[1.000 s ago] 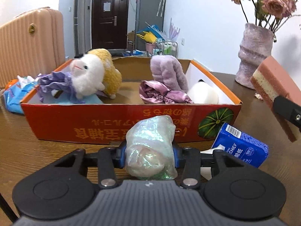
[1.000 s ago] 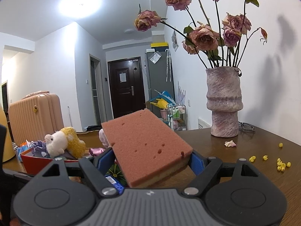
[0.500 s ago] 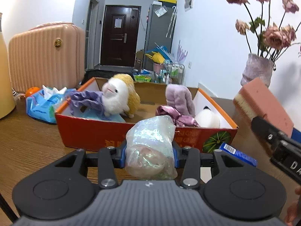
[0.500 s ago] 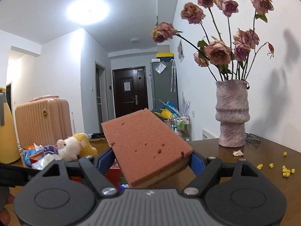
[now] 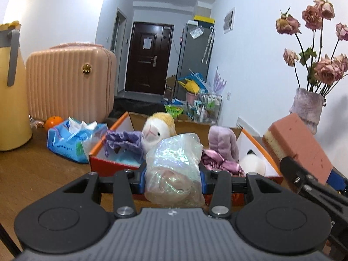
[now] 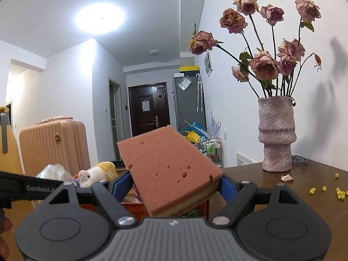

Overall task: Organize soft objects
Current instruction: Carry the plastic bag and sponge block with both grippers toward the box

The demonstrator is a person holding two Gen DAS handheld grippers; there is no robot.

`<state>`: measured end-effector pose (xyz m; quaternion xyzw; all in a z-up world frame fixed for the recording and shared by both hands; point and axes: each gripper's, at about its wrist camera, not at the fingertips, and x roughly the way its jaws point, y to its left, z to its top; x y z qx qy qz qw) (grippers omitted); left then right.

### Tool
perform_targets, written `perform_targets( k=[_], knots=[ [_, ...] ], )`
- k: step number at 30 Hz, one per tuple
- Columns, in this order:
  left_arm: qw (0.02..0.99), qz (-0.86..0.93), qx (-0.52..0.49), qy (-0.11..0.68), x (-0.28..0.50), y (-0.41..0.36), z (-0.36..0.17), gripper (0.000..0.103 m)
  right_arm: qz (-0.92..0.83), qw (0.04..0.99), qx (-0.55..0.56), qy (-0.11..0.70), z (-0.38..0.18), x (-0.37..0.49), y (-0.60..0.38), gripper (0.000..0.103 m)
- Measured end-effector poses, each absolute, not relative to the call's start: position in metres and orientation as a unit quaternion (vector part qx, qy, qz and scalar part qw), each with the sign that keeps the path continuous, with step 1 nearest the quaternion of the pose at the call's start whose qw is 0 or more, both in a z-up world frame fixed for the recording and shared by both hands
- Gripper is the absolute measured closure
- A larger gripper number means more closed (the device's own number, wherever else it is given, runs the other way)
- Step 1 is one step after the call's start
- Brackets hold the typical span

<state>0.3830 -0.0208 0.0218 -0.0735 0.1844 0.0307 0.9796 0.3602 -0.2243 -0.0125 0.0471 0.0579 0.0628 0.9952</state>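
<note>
My left gripper (image 5: 173, 174) is shut on an iridescent plastic bag bundle (image 5: 174, 169), held above the near wall of the orange cardboard box (image 5: 97, 150). The box holds a white-and-yellow plush sheep (image 5: 156, 131), a purple cloth (image 5: 124, 140), a lilac plush (image 5: 223, 142), pink satin fabric (image 5: 219, 163) and a white plush (image 5: 252, 163). My right gripper (image 6: 174, 184) is shut on a pink-and-yellow sponge (image 6: 169, 167), raised at the box's right end; the sponge also shows in the left wrist view (image 5: 298, 148).
A blue tissue pack (image 5: 71, 139), an orange (image 5: 53, 121) and a yellow jug (image 5: 10, 91) stand left of the box. A pink suitcase (image 5: 69, 87) is behind. A vase of dried roses (image 6: 277, 134) stands at the right, with yellow crumbs (image 6: 326, 190) on the wooden table.
Both grippers have risen and drawn back, still holding the bag bundle and the sponge. The box now sits lower and farther off in both views.
</note>
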Motion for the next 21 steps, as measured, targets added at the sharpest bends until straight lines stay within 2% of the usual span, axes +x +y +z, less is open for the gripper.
perform_targets(
  k=[21],
  knots=[
    [0.983, 0.054, -0.078, 0.155, 0.429, 0.011, 0.03, 0.059, 0.066, 0.994, 0.059, 0.061, -0.007, 0.406, -0.179, 0.021]
  ],
)
